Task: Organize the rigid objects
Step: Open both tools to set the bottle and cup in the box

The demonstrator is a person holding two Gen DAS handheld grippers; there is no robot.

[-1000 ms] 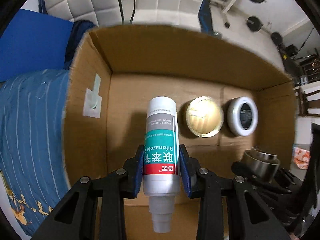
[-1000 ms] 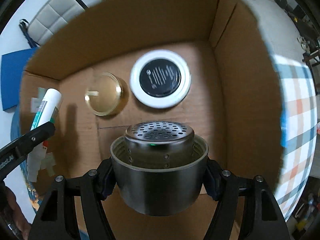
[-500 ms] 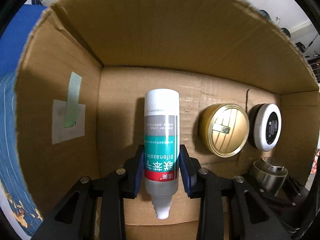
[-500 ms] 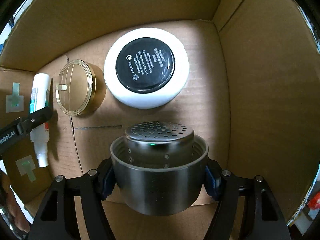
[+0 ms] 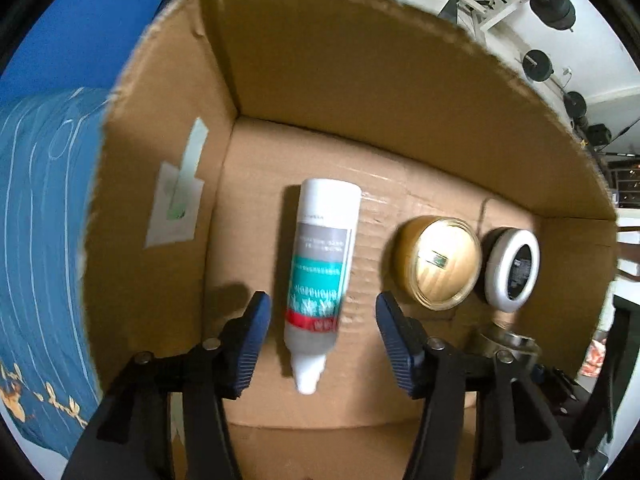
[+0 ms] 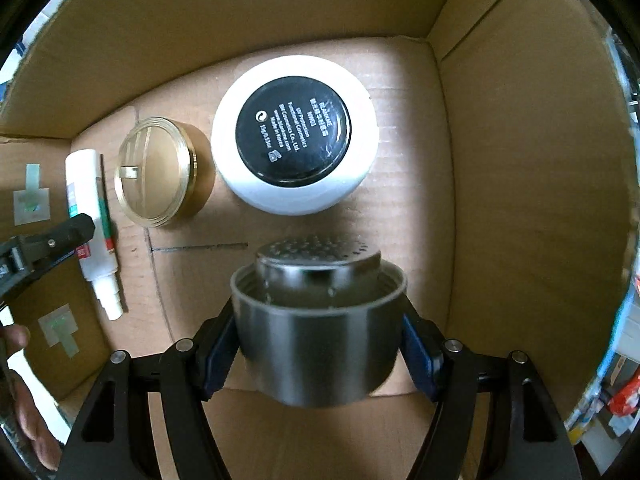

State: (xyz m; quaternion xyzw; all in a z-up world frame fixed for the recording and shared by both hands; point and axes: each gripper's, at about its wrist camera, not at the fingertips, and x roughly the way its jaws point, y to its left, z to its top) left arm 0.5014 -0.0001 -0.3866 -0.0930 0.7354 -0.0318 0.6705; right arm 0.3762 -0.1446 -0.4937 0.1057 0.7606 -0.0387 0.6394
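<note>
A cardboard box (image 5: 360,88) holds the objects. A white bottle with a teal and red label (image 5: 320,268) lies on the box floor between the fingers of my open left gripper (image 5: 322,316), free of both pads; it also shows in the right wrist view (image 6: 92,216). My right gripper (image 6: 320,344) is shut on a steel strainer cup (image 6: 316,320) held just above the box floor (image 6: 408,216). A gold round tin (image 6: 160,172) and a white jar with a black lid (image 6: 294,134) lie beyond it.
The box walls (image 6: 540,160) stand close on all sides. Tape patches (image 5: 176,208) stick to the left wall. A blue patterned cloth (image 5: 36,240) lies outside at the left. Gym weights (image 5: 552,0) stand in the room behind. A hand (image 6: 24,420) holds the left gripper.
My left gripper has opened and let go of the bottle, which now lies on the box floor. My right gripper has gone lower into the box with the strainer cup.
</note>
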